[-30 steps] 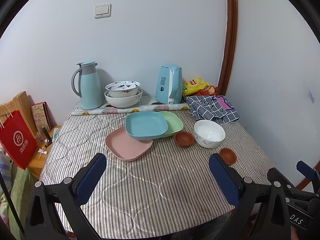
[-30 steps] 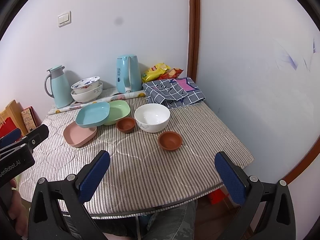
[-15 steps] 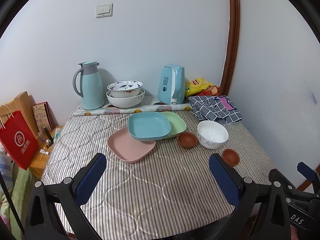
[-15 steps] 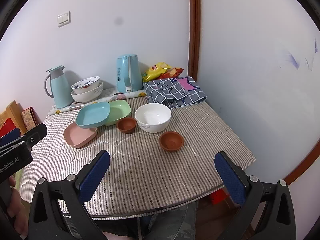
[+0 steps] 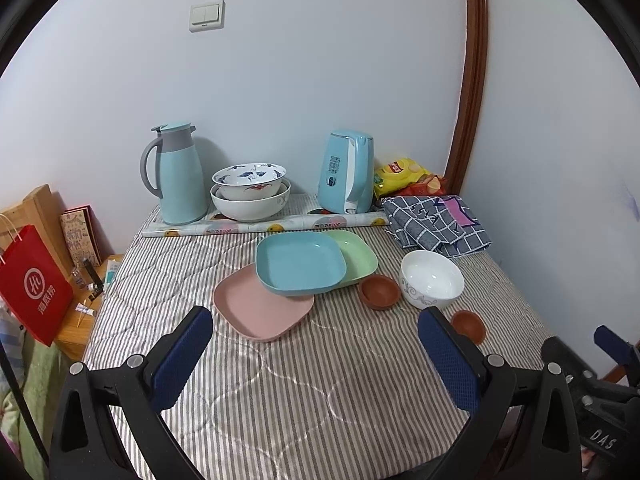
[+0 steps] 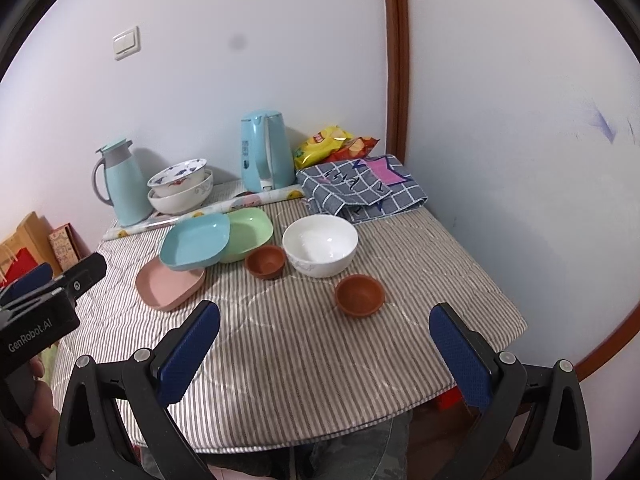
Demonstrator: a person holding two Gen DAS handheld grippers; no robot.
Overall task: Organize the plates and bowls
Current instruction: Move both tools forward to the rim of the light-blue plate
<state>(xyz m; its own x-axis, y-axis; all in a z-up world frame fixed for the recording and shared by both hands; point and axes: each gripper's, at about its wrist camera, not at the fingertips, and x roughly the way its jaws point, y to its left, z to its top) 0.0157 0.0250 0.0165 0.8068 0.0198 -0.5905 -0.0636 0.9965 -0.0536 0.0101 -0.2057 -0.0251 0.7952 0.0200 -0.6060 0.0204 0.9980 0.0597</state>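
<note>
A blue plate (image 5: pixel 300 262) overlaps a pink plate (image 5: pixel 262 308) and a green plate (image 5: pixel 356 254) mid-table. To their right stand a white bowl (image 5: pixel 432 280) and two small brown bowls (image 5: pixel 379 292) (image 5: pixel 468 326). Two larger patterned bowls (image 5: pixel 250 192) are stacked at the back. My left gripper (image 5: pixel 316 364) is open above the near table, in front of the pink plate, holding nothing. My right gripper (image 6: pixel 324 352) is open over the front edge, near the closer brown bowl (image 6: pixel 359 295). The same plates (image 6: pixel 196 240) and white bowl (image 6: pixel 320 245) show in the right wrist view.
A striped cloth covers the table (image 5: pixel 280 400). At the back stand a teal jug (image 5: pixel 180 176), a blue kettle (image 5: pixel 348 178), a rolled sheet (image 5: pixel 264 226), snack bags (image 5: pixel 404 174) and a folded checked cloth (image 5: pixel 436 220). A red bag (image 5: pixel 34 280) stands left of the table.
Both grippers have drifted slightly forward toward the table and stayed open. The dishes have not moved.
</note>
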